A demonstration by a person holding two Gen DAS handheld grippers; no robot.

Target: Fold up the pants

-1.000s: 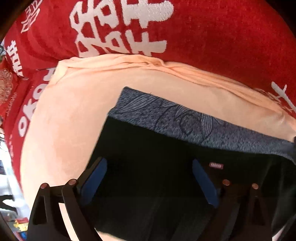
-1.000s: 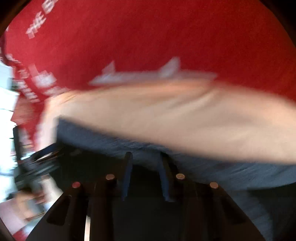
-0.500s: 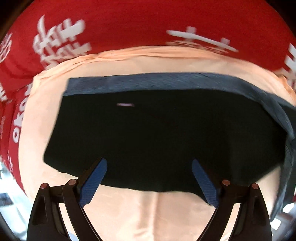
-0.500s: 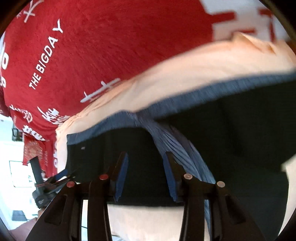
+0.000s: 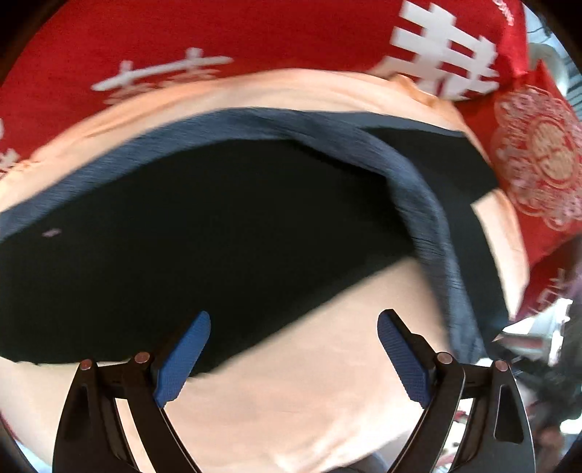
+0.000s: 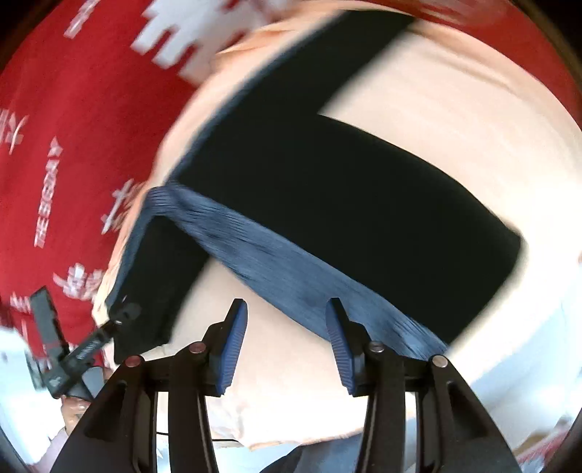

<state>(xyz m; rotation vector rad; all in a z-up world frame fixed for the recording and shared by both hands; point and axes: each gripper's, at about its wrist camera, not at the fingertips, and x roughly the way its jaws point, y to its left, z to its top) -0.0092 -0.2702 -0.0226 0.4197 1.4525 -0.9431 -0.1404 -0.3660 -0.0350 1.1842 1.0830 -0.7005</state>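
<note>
The left tongs (image 5: 294, 354) hang spread and empty above the black pants with the blue-grey ribbed waistband (image 5: 218, 233), which lie flat on a peach cloth (image 5: 309, 393) over a red printed cover (image 5: 218, 32). The right tongs (image 6: 286, 344) are opening, nothing between them, above the pants' waistband (image 6: 291, 269).

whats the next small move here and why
Probably bring both grippers back down to the black pants to pick up an edge for another fold. The left gripper is open and empty; the right gripper is opening with nothing between its jaws, over the peach cloth.
</note>
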